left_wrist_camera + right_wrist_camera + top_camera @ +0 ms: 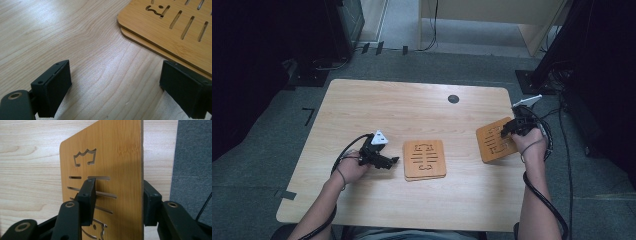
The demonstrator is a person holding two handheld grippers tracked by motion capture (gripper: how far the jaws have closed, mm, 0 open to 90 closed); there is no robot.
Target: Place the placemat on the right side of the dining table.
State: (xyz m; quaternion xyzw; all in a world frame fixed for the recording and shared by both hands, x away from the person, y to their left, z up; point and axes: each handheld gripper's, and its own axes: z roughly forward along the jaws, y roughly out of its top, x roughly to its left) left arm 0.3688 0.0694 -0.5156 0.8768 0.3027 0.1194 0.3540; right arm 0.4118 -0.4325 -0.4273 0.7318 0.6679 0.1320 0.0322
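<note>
Two slotted wooden boards [425,159] lie stacked flat at the table's middle, and their corner [170,27] shows in the left gripper view. My left gripper [393,161] rests on the table just left of the stack, open, with bare wood between its jaws [115,92]. A third board [496,140] stands tilted near the table's right edge. My right gripper [514,127] straddles that board [112,157]: its edge lies against the right jaw, while the left jaw stands off its face. The right gripper [119,187] is open around it.
The wooden table [362,105] has a round cable hole [453,98] at the back. Its right edge runs close behind the tilted board, with grey carpet [192,157] beyond. Dark equipment stands at both sides of the room.
</note>
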